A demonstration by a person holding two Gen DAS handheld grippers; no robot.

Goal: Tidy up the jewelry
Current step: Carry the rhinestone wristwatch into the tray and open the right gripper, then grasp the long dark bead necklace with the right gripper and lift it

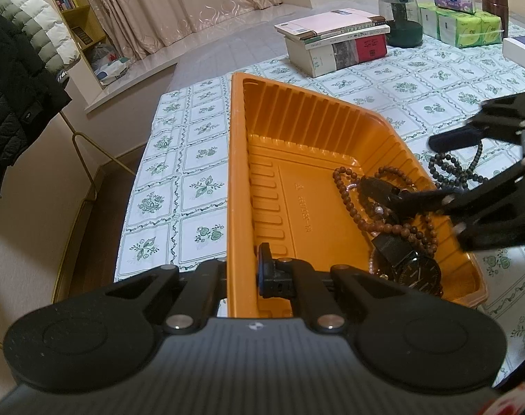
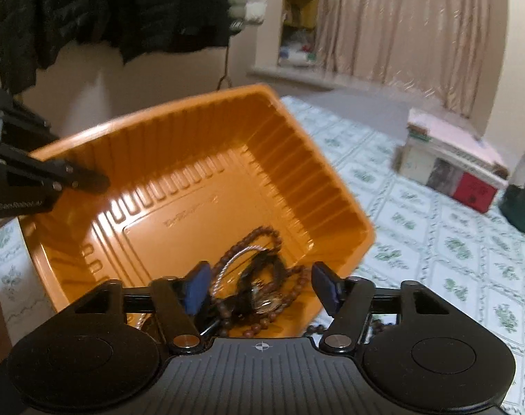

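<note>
Evidently the left claw is clamping the near wall of the orange tray, probably steadying it on the counter while pieces are being dropped in. Brown bead strands and a black watch are lying heaped in the tray's right end. The right claw is hanging spread wide over that heap, gripping nothing. A dark bead strand is lying on the counter just outside the tray, likely the next piece.
</note>
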